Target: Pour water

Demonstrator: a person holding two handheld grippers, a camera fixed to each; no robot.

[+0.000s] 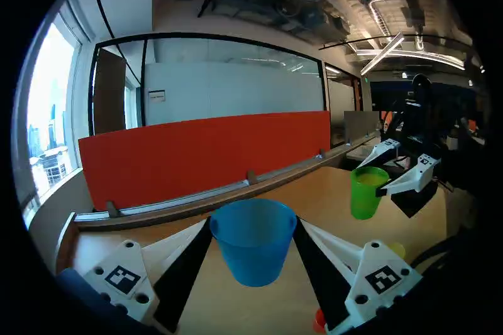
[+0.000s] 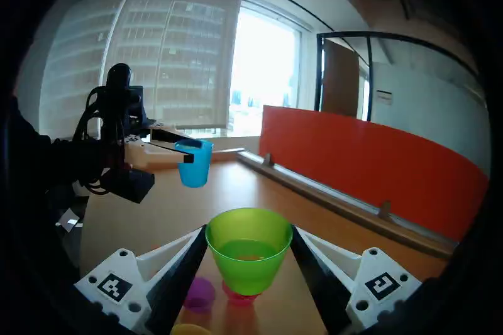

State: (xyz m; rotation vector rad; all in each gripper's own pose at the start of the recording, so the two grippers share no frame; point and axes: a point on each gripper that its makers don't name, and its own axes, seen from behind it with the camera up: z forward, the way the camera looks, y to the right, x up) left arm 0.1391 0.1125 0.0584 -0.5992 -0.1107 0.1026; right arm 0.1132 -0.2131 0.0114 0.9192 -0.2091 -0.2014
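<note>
My left gripper (image 1: 253,248) is shut on a blue plastic cup (image 1: 253,248), held upright above the wooden desk (image 1: 314,193). Farther off to the right, the right gripper (image 1: 386,178) grips a green cup (image 1: 366,192) by its rim. In the right gripper view, my right gripper (image 2: 249,259) is shut on that green cup (image 2: 249,256), upright, with liquid in its lower part. Across the desk (image 2: 182,209) the left gripper (image 2: 185,151) holds the blue cup (image 2: 193,163) in the air, a dark-sleeved arm behind it.
An orange partition (image 1: 201,153) runs along the desk's far edge (image 2: 377,165). Small purple (image 2: 200,294), pink (image 2: 240,297) and yellow (image 2: 188,329) cups sit on the desk under the green cup. A red (image 1: 319,320) and a yellow (image 1: 396,249) object lie near my left gripper's right finger.
</note>
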